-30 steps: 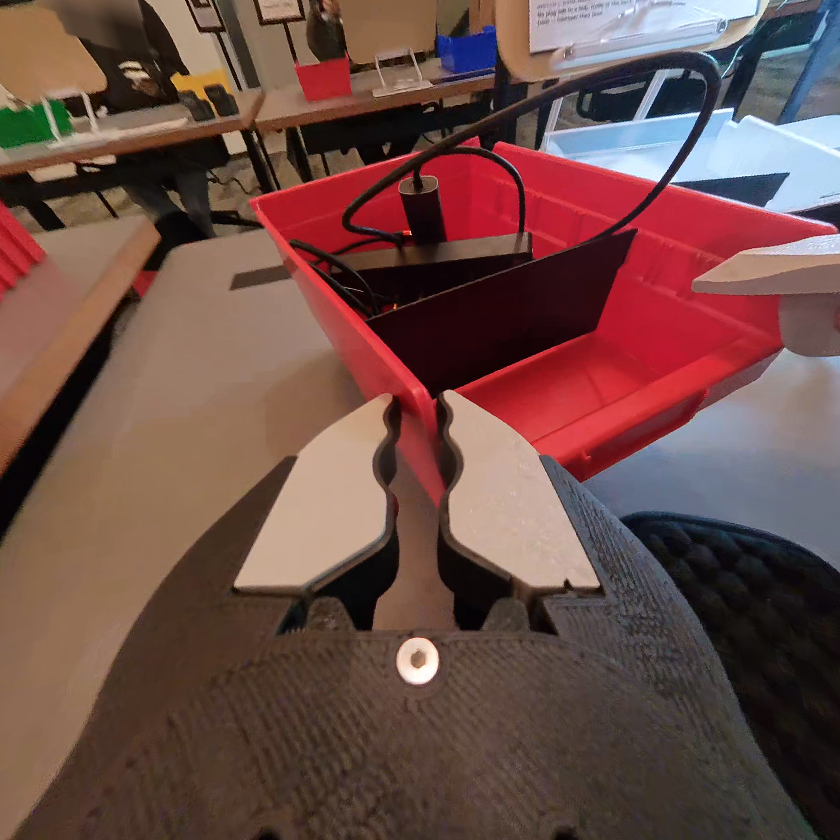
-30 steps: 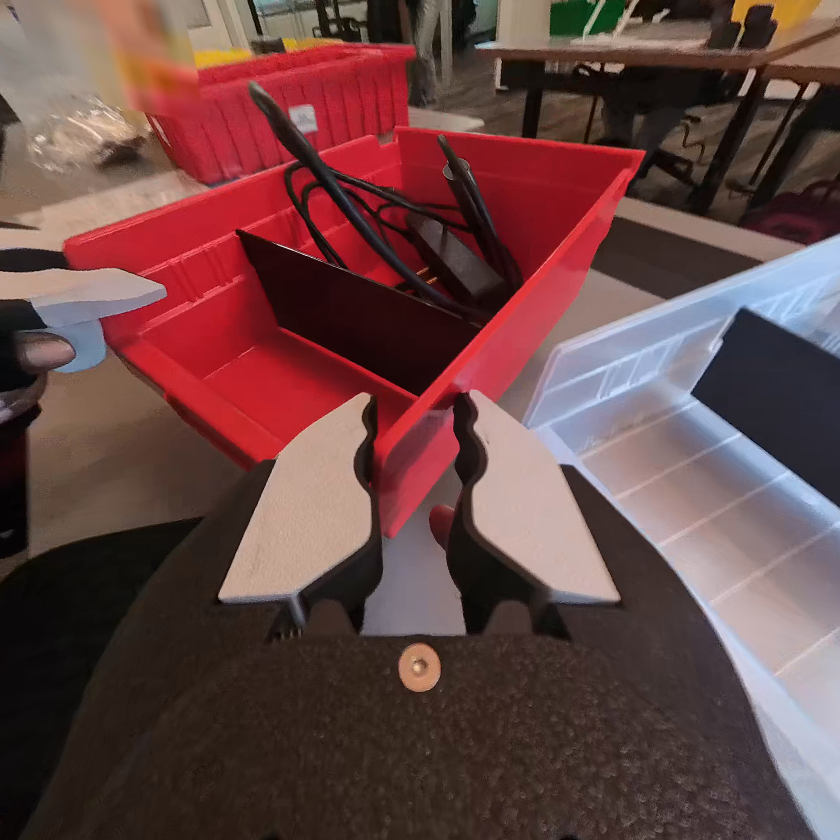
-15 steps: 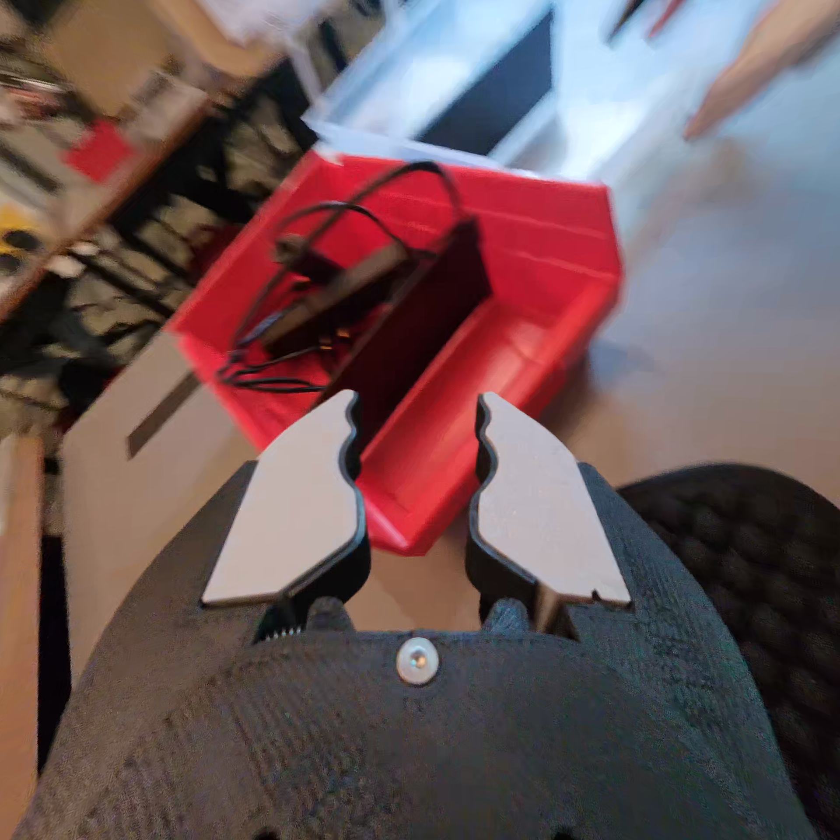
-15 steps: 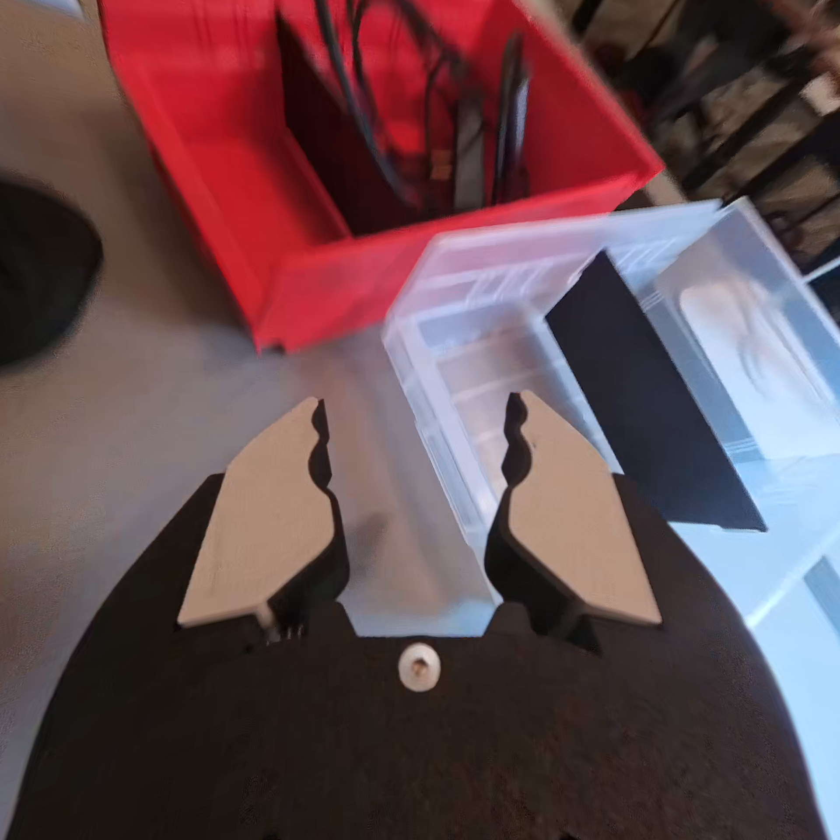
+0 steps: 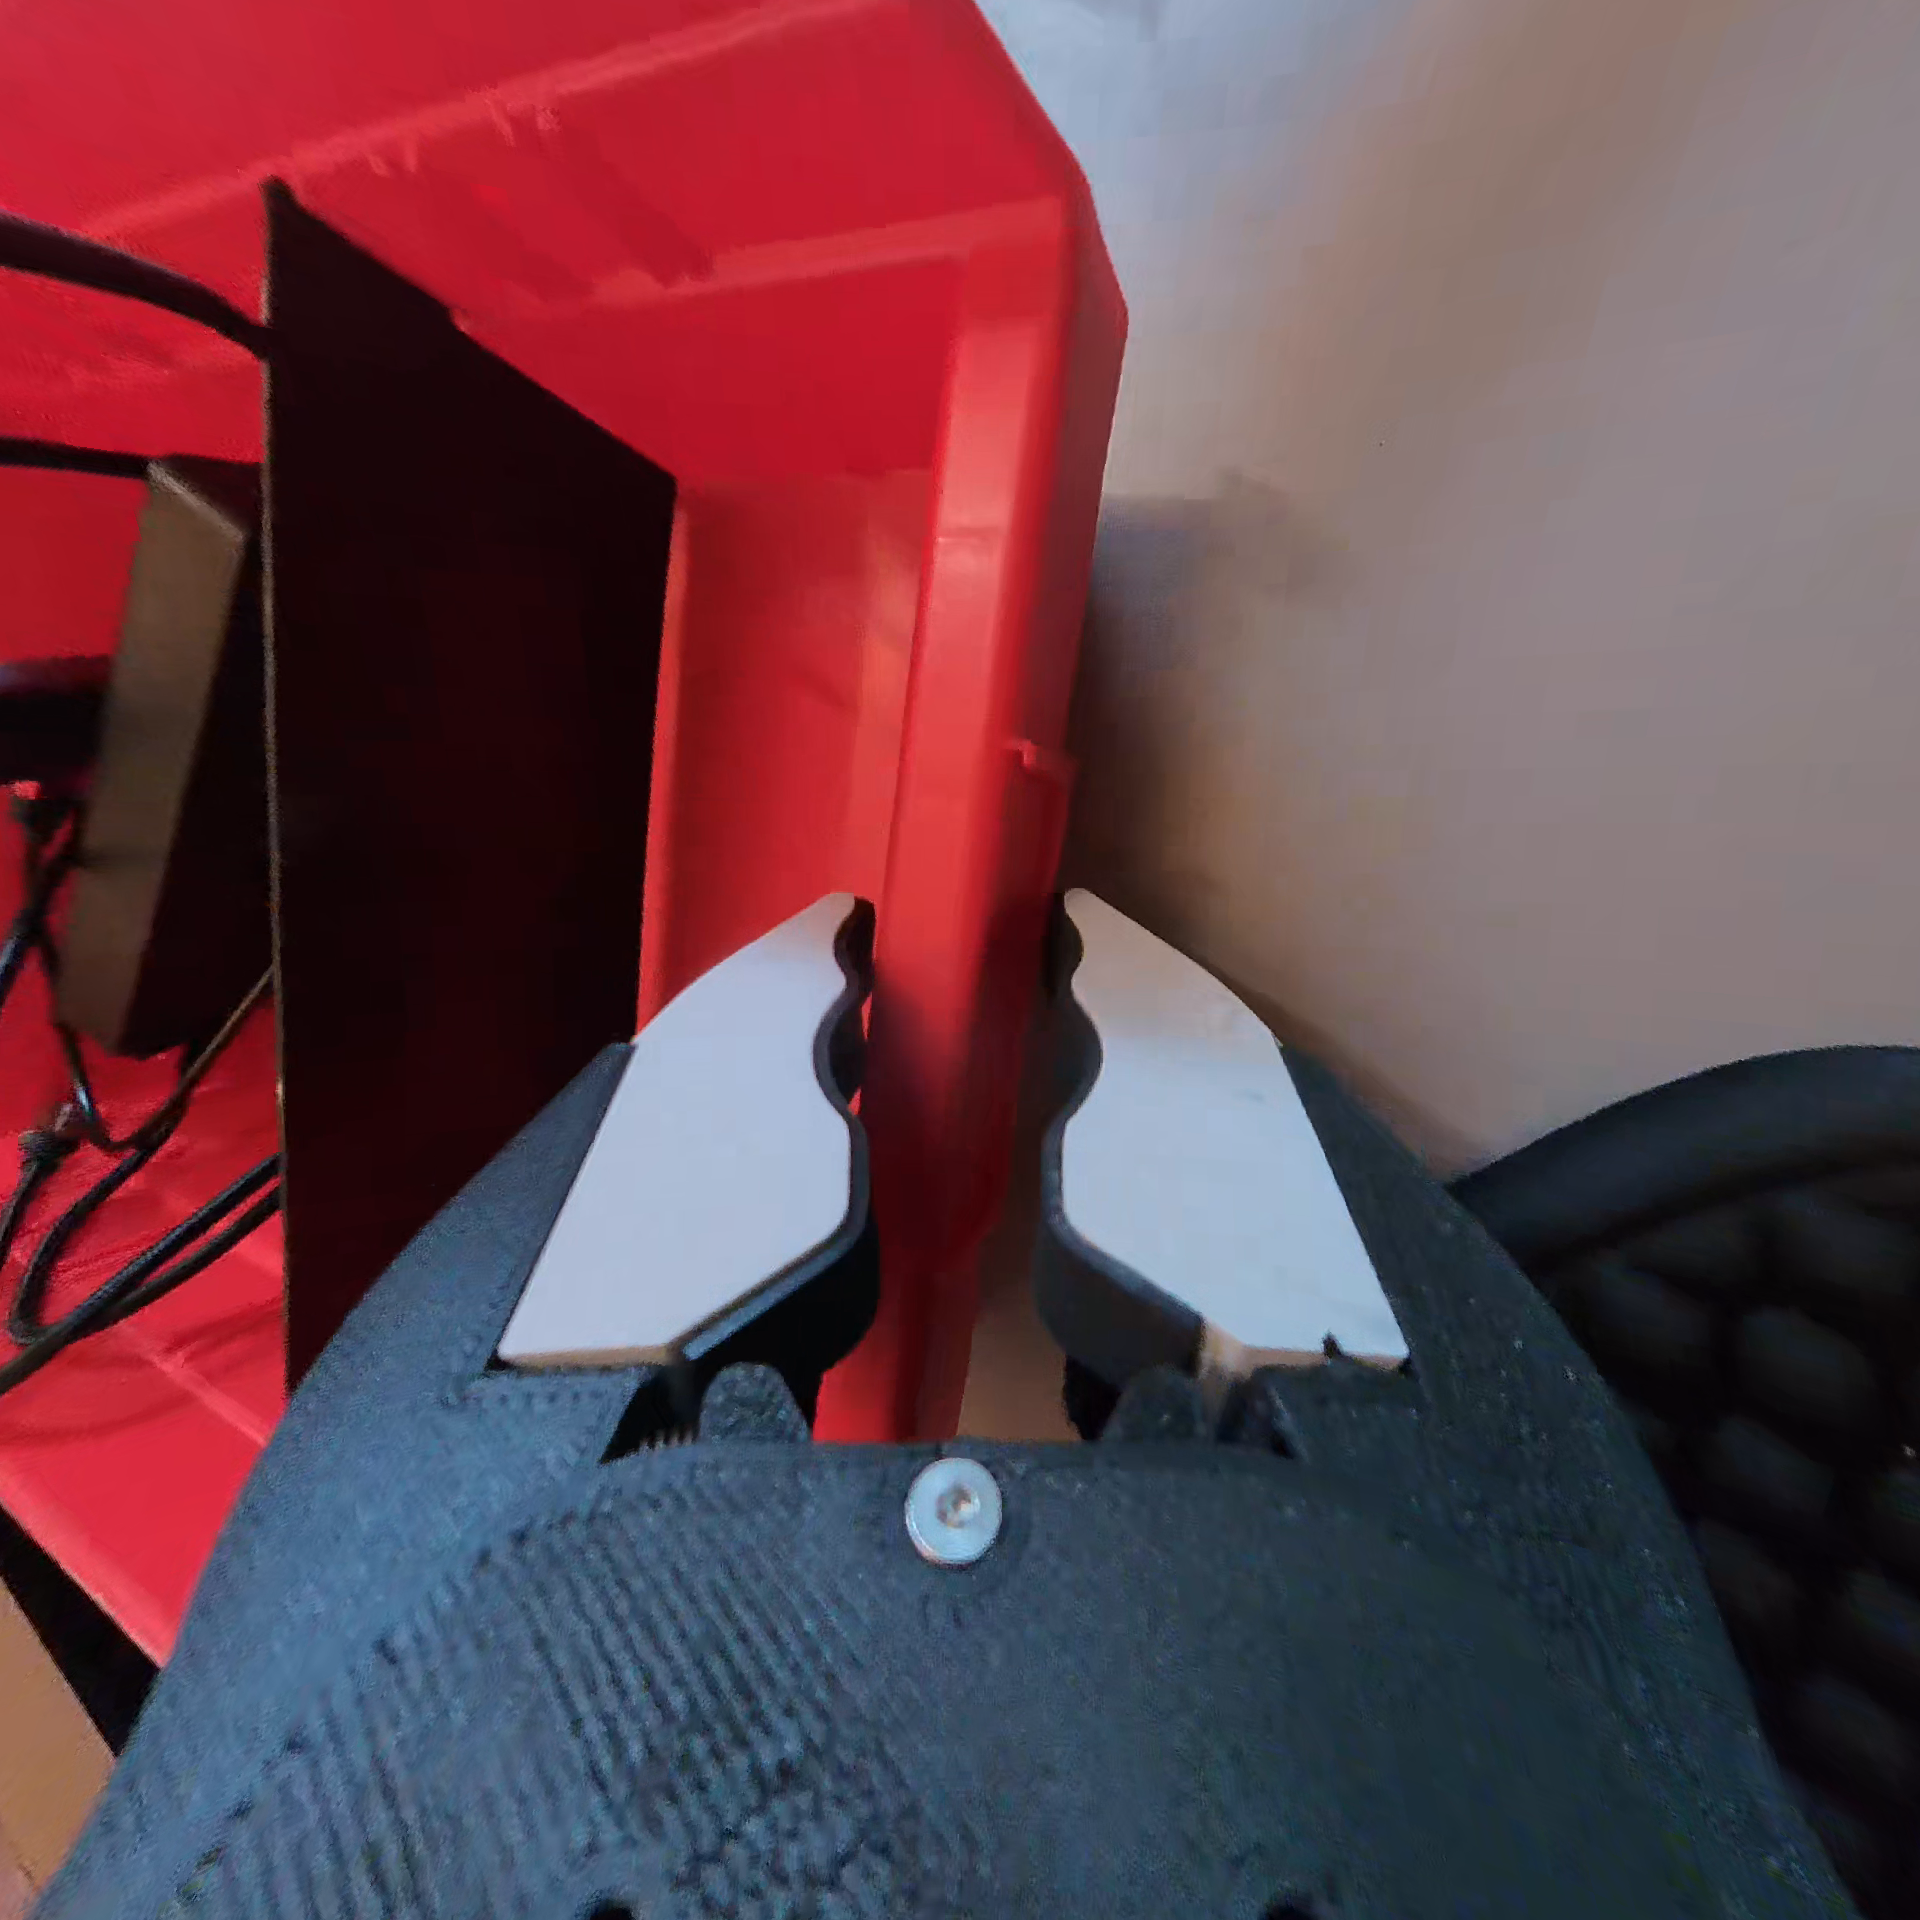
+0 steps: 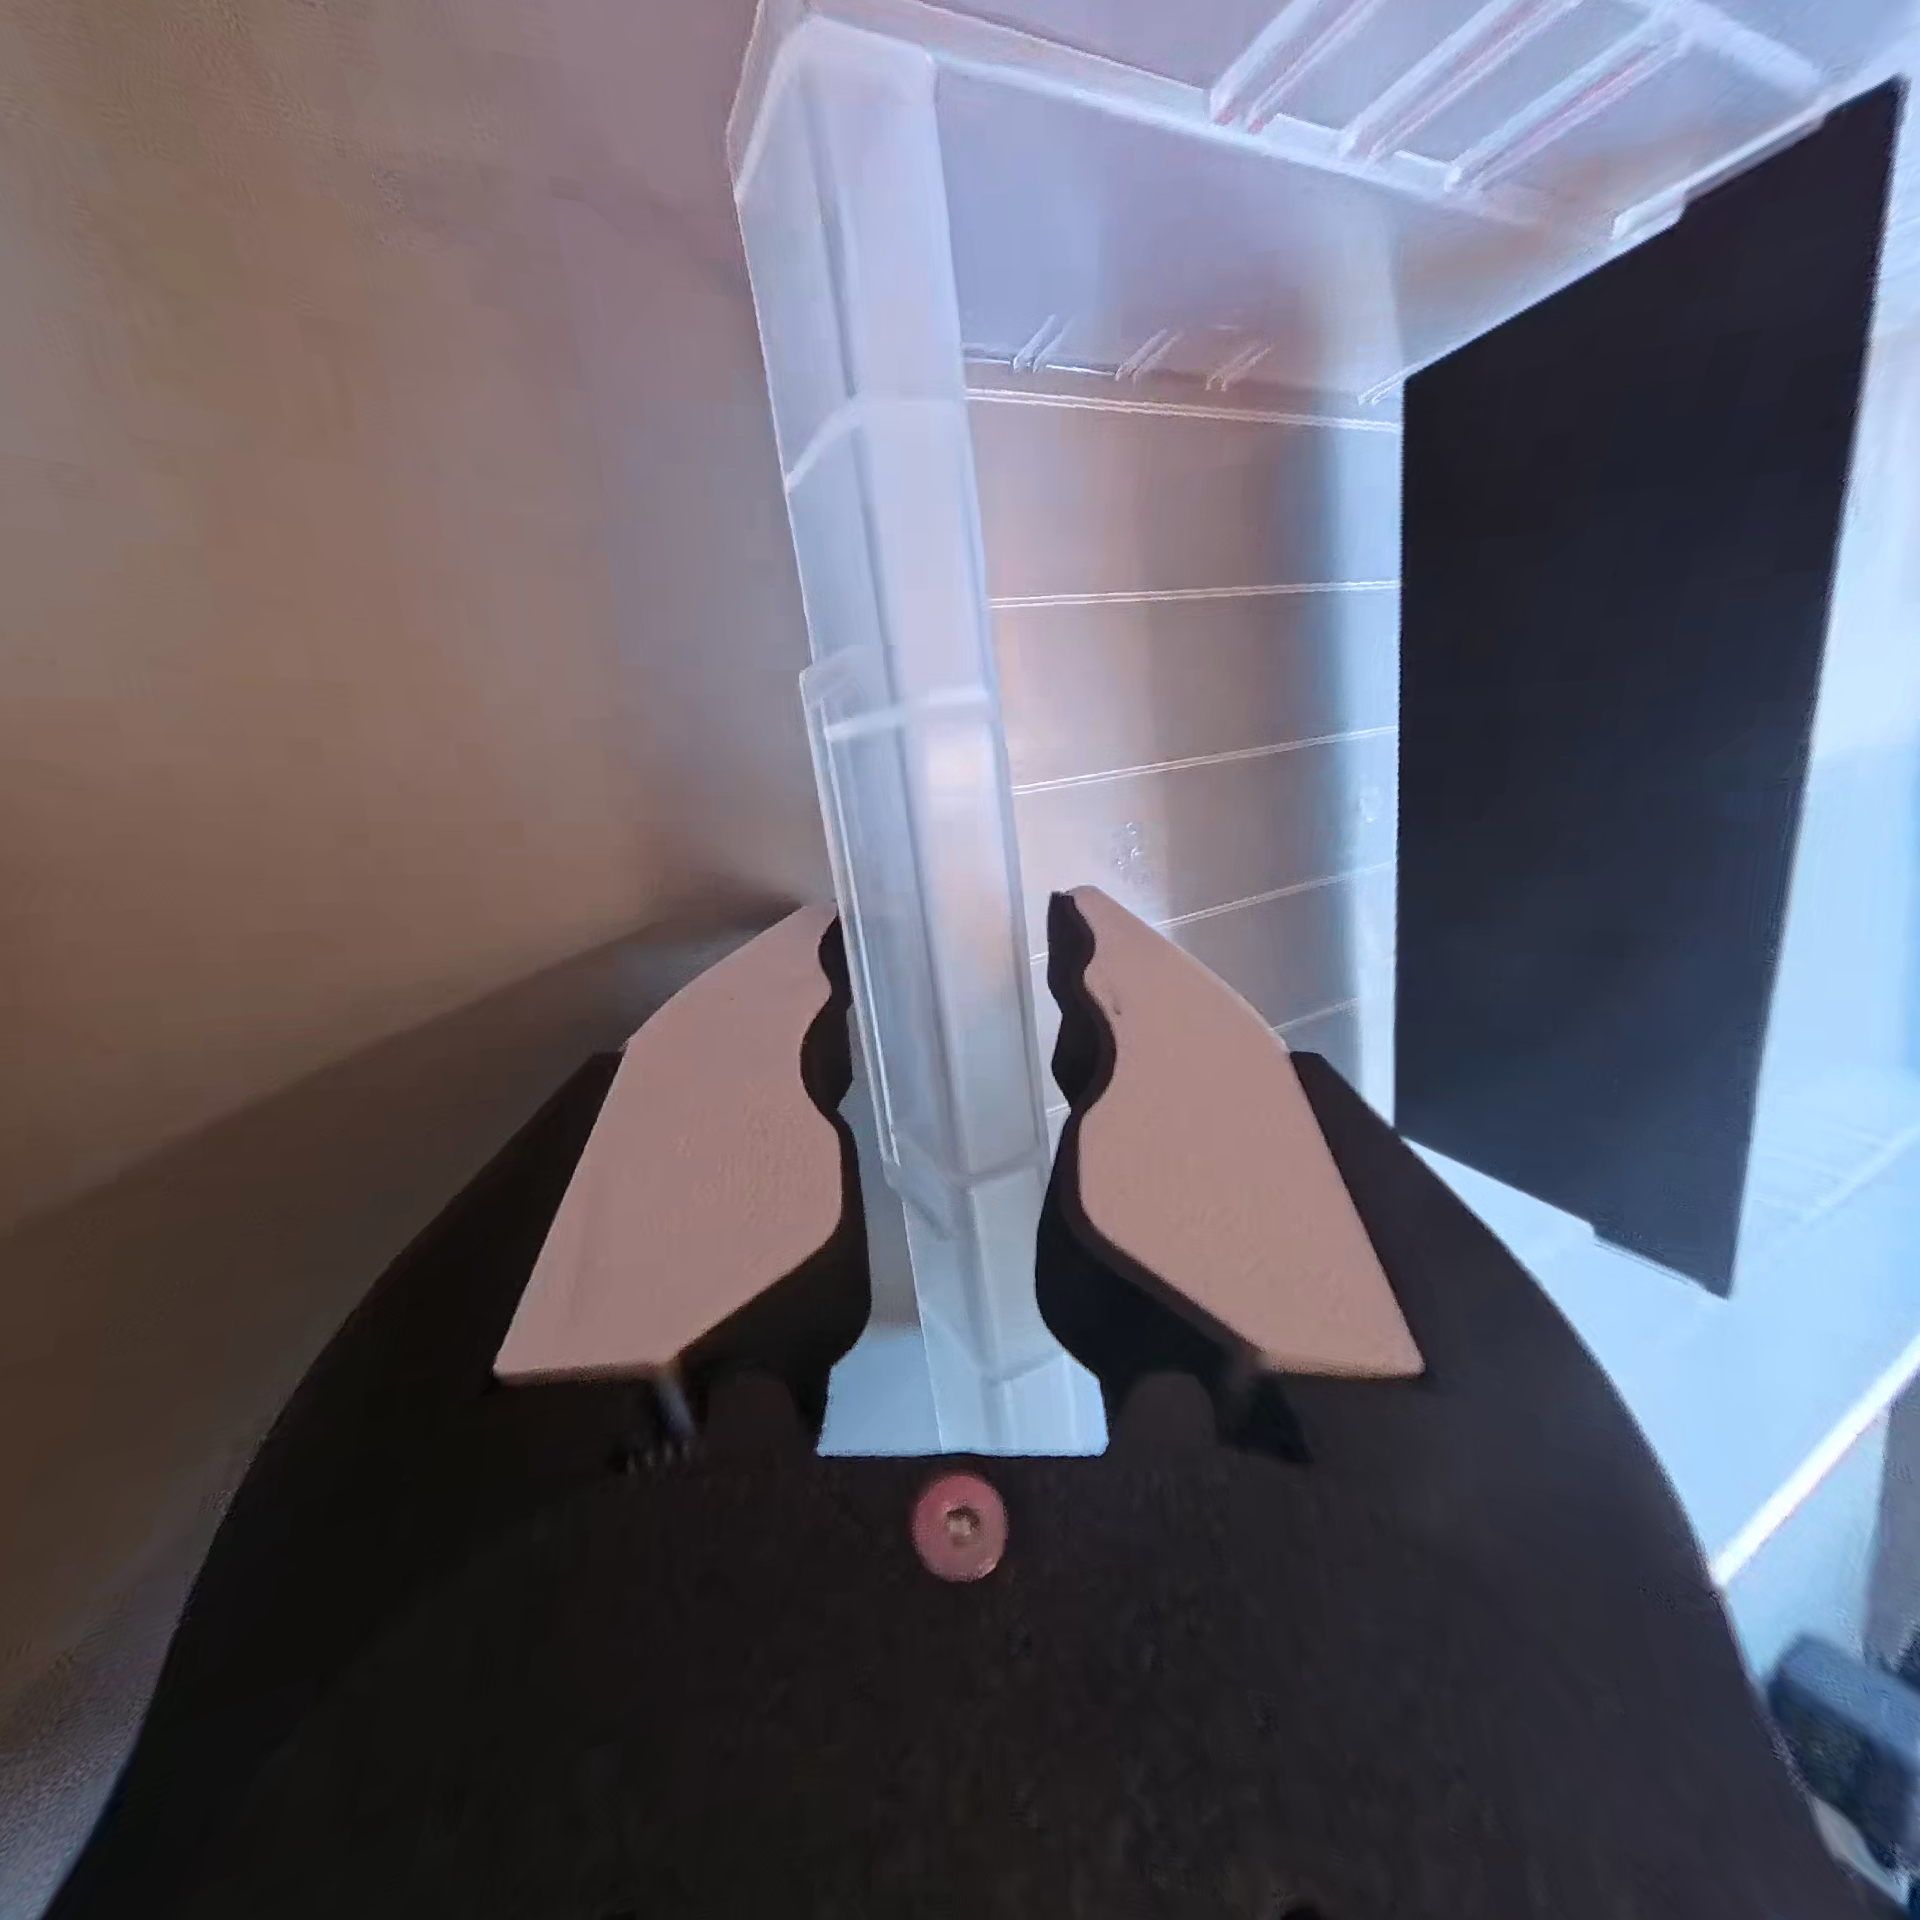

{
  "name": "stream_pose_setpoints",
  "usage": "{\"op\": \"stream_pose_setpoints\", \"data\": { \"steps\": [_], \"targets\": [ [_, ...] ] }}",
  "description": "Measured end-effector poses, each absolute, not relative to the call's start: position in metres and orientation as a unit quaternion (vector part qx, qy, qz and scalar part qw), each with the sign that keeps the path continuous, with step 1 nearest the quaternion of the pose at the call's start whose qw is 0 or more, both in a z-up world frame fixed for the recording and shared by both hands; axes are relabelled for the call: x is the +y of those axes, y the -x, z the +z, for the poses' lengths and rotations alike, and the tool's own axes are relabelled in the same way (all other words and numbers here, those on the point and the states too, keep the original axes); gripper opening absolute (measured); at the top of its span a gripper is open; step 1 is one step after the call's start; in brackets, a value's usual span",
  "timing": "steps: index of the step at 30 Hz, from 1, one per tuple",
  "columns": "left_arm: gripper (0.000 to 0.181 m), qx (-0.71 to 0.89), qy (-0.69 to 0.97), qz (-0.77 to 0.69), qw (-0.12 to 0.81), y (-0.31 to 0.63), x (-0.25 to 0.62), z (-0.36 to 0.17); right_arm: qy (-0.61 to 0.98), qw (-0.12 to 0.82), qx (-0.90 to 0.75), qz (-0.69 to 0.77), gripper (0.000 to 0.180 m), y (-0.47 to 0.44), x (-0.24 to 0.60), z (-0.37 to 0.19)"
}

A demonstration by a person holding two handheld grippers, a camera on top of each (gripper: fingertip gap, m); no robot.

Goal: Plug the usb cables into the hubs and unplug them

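The red bin (image 5: 727,312) fills the left wrist view. A black divider (image 5: 447,727) splits it. Behind the divider a dark USB hub (image 5: 145,748) leans upright with black cables (image 5: 104,1195) around it. My left gripper (image 5: 961,914) straddles the bin's near wall (image 5: 987,623), one finger inside and one outside, shut on that wall. My right gripper (image 6: 940,909) is likewise shut on the side wall (image 6: 883,520) of a clear plastic bin, which holds a black divider (image 6: 1610,727). Whether any cable is plugged into the hub is hidden.
The beige table (image 5: 1455,520) lies to the right of the red bin and also to the left of the clear bin (image 6: 312,520). A black quilted object (image 5: 1714,1299) lies on the table by my left gripper. My hands' fingertips stand some 25 cm from each other.
Both grippers let go of the red bin's corners, opened and lifted. They have since come down and closed, the left on the red bin's wall, the right on the clear bin's wall.
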State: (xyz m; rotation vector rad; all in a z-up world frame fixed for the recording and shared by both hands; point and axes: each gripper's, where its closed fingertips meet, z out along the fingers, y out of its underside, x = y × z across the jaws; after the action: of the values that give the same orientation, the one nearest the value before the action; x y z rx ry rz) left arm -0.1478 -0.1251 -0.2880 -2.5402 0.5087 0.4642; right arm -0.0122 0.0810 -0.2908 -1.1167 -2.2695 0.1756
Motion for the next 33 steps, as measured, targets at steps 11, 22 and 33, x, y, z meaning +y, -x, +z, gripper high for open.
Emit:
{"op": "stream_pose_setpoints", "data": {
  "steps": [11, 22, 33],
  "targets": [
    [0.034, 0.142, 0.934, 0.163, 0.286, 0.197, -0.115, -0.288, 0.428, 0.337, -0.839, -0.013, 0.032, -0.061, 0.193, -0.29],
    [0.047, 0.012, 0.917, 0.203, 0.344, 0.296, -0.112, -0.253, 0.495, 0.452, -0.733, 0.12, 0.053, -0.018, 0.223, -0.247],
    [0.033, -0.025, 0.878, 0.274, 0.392, 0.4, -0.093, -0.092, 0.477, 0.493, -0.637, 0.352, 0.0, -0.006, 0.154, -0.199]
  ]
}}
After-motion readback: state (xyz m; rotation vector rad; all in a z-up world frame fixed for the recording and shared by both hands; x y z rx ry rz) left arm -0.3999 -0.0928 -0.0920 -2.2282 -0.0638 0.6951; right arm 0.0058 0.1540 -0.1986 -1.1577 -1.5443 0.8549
